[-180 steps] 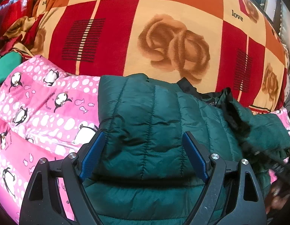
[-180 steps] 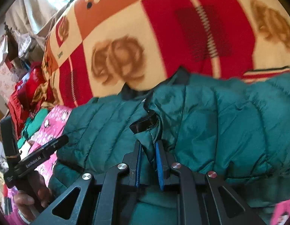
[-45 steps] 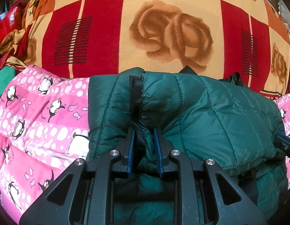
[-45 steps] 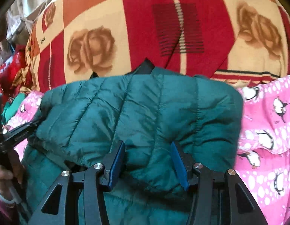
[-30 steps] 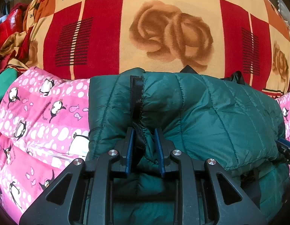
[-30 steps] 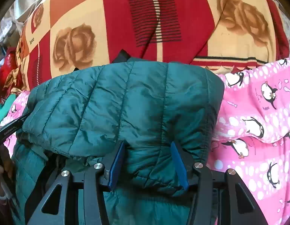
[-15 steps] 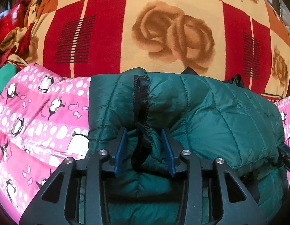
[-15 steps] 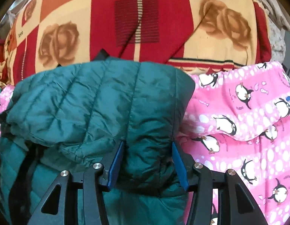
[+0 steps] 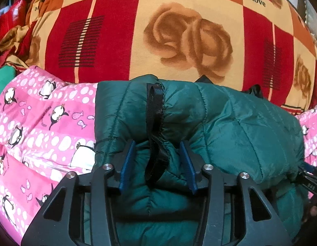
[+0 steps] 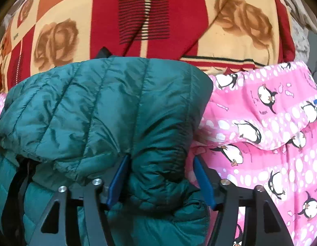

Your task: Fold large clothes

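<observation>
A dark green puffer jacket (image 9: 230, 127) lies on a pink penguin-print quilt (image 9: 45, 123), in front of a red and orange rose-patterned blanket (image 9: 189, 34). It is already doubled over into a thick bundle. The left gripper (image 9: 156, 164) has its fingers spreading apart, with the jacket's black-trimmed edge (image 9: 154, 123) loose between them. The right gripper (image 10: 160, 178) is also opening around the bundle's right corner. The fold looks nearly finished; perhaps tidying or one more fold remains.

We count 1 green puffer jacket (image 9: 230, 123), 1 pink penguin quilt (image 9: 45, 123), 1 rose-check blanket (image 9: 179, 30), 2 grippers: left (image 9: 156, 164), right (image 10: 161, 181).
</observation>
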